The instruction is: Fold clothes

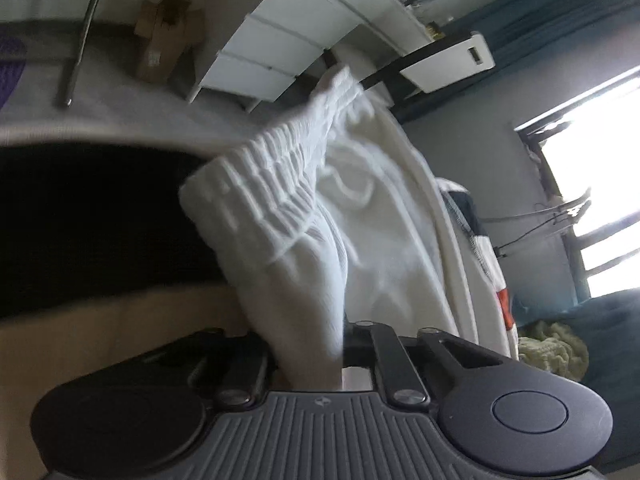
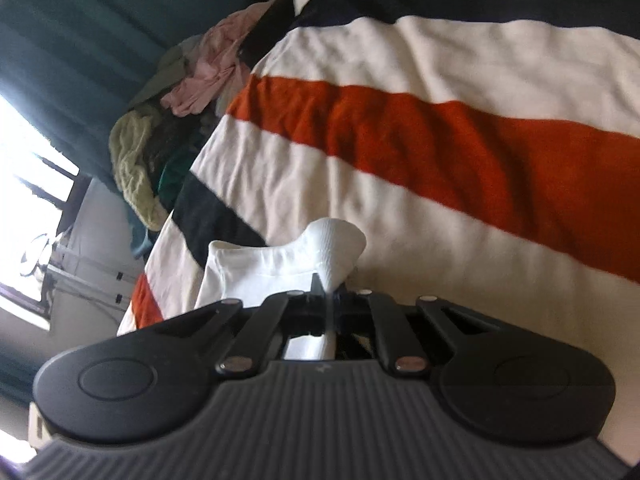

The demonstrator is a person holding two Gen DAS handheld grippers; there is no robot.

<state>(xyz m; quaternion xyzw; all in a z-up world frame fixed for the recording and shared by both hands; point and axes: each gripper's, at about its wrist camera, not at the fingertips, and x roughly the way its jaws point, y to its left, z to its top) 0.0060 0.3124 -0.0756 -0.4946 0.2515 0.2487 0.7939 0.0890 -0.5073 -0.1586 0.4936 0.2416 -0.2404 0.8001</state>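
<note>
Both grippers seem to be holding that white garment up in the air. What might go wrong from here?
The right gripper pinches only a small corner of the white garment, so it might slip out. The left gripper holds a thick bunch near the ribbed waistband, which may fold unevenly. The hanging cloth could also snag on the striped blanket.

Bright window, teal curtains, grey wall, white drawer unit, striped bedcover
</note>
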